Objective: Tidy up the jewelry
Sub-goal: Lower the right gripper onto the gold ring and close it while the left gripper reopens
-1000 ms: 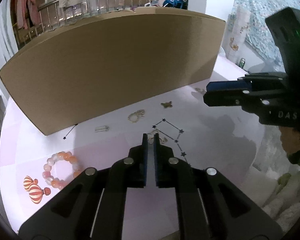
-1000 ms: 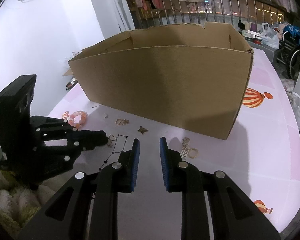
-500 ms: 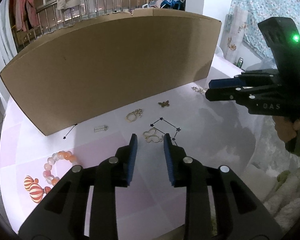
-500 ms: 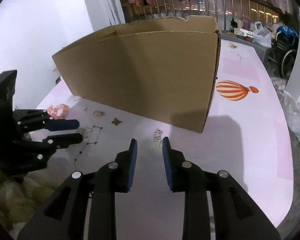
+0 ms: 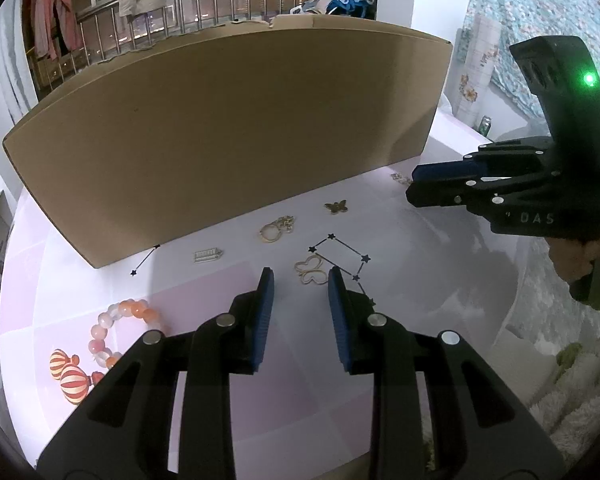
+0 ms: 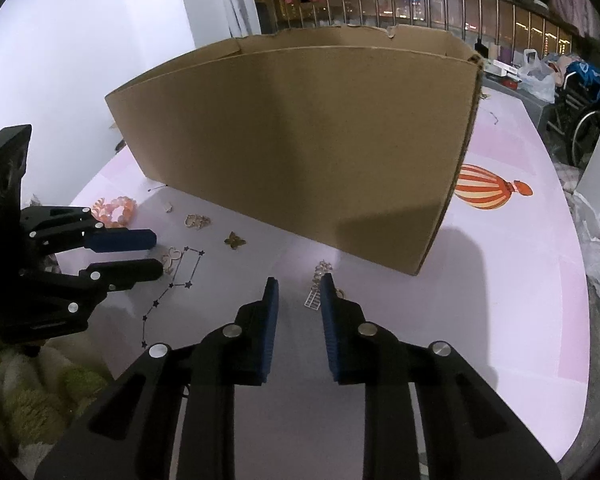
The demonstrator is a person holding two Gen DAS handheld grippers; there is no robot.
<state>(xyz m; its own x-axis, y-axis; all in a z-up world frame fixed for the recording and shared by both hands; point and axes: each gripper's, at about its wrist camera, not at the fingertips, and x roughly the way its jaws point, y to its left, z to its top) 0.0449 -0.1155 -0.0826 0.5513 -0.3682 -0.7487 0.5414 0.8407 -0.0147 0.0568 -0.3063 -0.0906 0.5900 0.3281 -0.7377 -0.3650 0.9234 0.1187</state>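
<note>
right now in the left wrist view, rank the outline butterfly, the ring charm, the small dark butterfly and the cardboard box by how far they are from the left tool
1. Outline butterfly: just ahead of the open left tool, slightly right.
2. Ring charm: farther ahead, slightly left.
3. Small dark butterfly: beyond, to the right.
4. Cardboard box: at the back, behind all the jewelry.

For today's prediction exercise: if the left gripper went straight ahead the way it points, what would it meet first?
Probably the gold butterfly outline charm, lying on the table just beyond the open left gripper; depth is uncertain.
</note>
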